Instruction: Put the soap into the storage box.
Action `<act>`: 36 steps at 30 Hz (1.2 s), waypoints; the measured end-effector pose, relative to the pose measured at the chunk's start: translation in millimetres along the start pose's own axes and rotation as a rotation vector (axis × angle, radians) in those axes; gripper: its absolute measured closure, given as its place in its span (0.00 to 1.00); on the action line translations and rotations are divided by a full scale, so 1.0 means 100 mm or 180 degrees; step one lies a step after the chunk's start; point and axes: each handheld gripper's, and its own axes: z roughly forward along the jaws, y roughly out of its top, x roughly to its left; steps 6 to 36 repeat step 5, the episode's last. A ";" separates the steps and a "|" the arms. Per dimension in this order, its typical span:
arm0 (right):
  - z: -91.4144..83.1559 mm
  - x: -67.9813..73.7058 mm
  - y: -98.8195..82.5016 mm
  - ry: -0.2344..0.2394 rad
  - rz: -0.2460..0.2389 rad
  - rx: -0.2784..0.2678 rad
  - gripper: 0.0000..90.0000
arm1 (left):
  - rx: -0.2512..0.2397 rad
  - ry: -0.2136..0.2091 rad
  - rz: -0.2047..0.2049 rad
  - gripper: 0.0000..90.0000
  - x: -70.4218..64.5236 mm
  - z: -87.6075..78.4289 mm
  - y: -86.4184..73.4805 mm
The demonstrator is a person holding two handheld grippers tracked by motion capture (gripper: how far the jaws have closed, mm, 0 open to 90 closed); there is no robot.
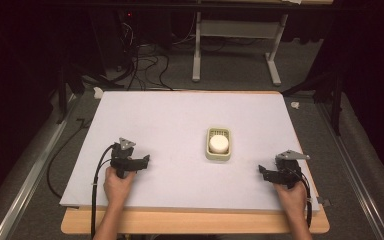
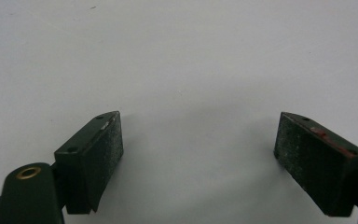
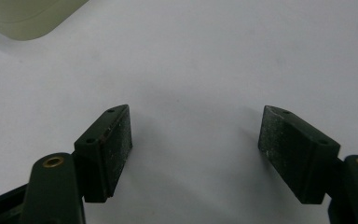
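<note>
1. From the high view, I hold my left gripper (image 1: 141, 162) and my right gripper (image 1: 266, 172) low over the pale table (image 1: 170, 120), well apart, each near the front edge, with a cream soap dish (image 1: 218, 144) between them and slightly farther back

2. The soap dish sits right of the table's middle, nearer my right gripper than my left; its long axis runs front to back, away from me, and a round white soap (image 1: 218, 144) lies in it

3. The high view alone takes in both hands, the trailing cables, the grey three-cornered plates and the dark floor with a table frame (image 1: 235, 45) beyond

4. My left gripper view (image 2: 198, 144) gives only close detail: two black jaws standing wide apart over bare white tabletop, nothing between the pads (image 2: 108, 149)

5. My right gripper view (image 3: 196, 140) adds what the left lacks: a rounded corner of the cream soap dish (image 3: 28, 18) at the upper left edge, well clear of the jaws

6. My right jaws stand apart with empty tabletop between the pads (image 3: 119, 149); neither gripper has hold of anything
</note>
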 end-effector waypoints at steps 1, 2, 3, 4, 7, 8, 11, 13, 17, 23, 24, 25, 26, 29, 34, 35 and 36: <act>0.00 0.00 0.00 -0.0002 0.0000 0.0000 0.29 | 0.0001 -0.0003 -0.0002 0.18 0.00 0.00 0.00; 0.00 0.00 0.00 0.0000 0.0001 0.0001 0.29 | 0.0006 -0.0008 -0.0005 0.18 0.00 0.00 0.00; 0.00 0.00 0.00 0.0002 -0.0009 0.0000 0.29 | 0.0006 -0.0008 -0.0005 0.18 0.00 0.00 0.00; 0.00 0.00 0.00 0.0006 -0.0008 -0.0001 0.29 | 0.0007 -0.0008 -0.0003 0.18 0.00 0.00 0.00; 0.00 0.00 0.00 0.0006 -0.0007 0.0000 0.29 | 0.0007 -0.0008 -0.0003 0.18 0.00 0.00 0.00; 0.00 0.00 0.00 0.0006 -0.0007 0.0000 0.29 | 0.0007 -0.0008 -0.0003 0.18 0.00 0.00 0.00; 0.00 0.00 0.00 0.0006 -0.0007 0.0000 0.29 | 0.0007 -0.0008 -0.0003 0.18 0.00 0.00 0.00; 0.00 0.00 0.00 0.0006 -0.0007 0.0000 0.29 | 0.0007 -0.0008 -0.0003 0.18 0.00 0.00 0.00; 0.00 0.00 0.00 0.0006 -0.0007 0.0000 0.29 | 0.0007 -0.0008 -0.0003 0.18 0.00 0.00 0.00; 0.00 0.00 0.00 0.0006 -0.0007 0.0000 0.29 | 0.0007 -0.0008 -0.0003 0.18 0.00 0.00 0.00; 0.00 0.00 0.00 0.0006 -0.0007 0.0000 0.29 | 0.0007 -0.0008 -0.0003 0.18 0.00 0.00 0.00; 0.00 0.00 0.00 0.0006 -0.0007 0.0000 0.29 | 0.0007 -0.0008 -0.0003 0.18 0.00 0.00 0.00; 0.00 0.00 0.00 0.0006 -0.0007 0.0000 0.29 | 0.0007 -0.0008 -0.0003 0.18 0.00 0.00 0.00; 0.00 0.00 0.00 0.0006 -0.0007 0.0000 0.29 | 0.0007 -0.0008 -0.0003 0.18 0.00 0.00 0.00; 0.00 0.00 0.00 0.0006 -0.0007 0.0000 0.29 | 0.0007 -0.0008 -0.0003 0.18 0.00 0.00 0.00; 0.00 0.00 0.00 0.0006 -0.0007 0.0000 0.29 | 0.0007 -0.0008 -0.0003 0.18 0.00 0.00 0.00; 0.00 0.00 0.00 0.0006 -0.0007 0.0000 0.29 | 0.0007 -0.0008 -0.0003 0.18 0.00 0.00 0.00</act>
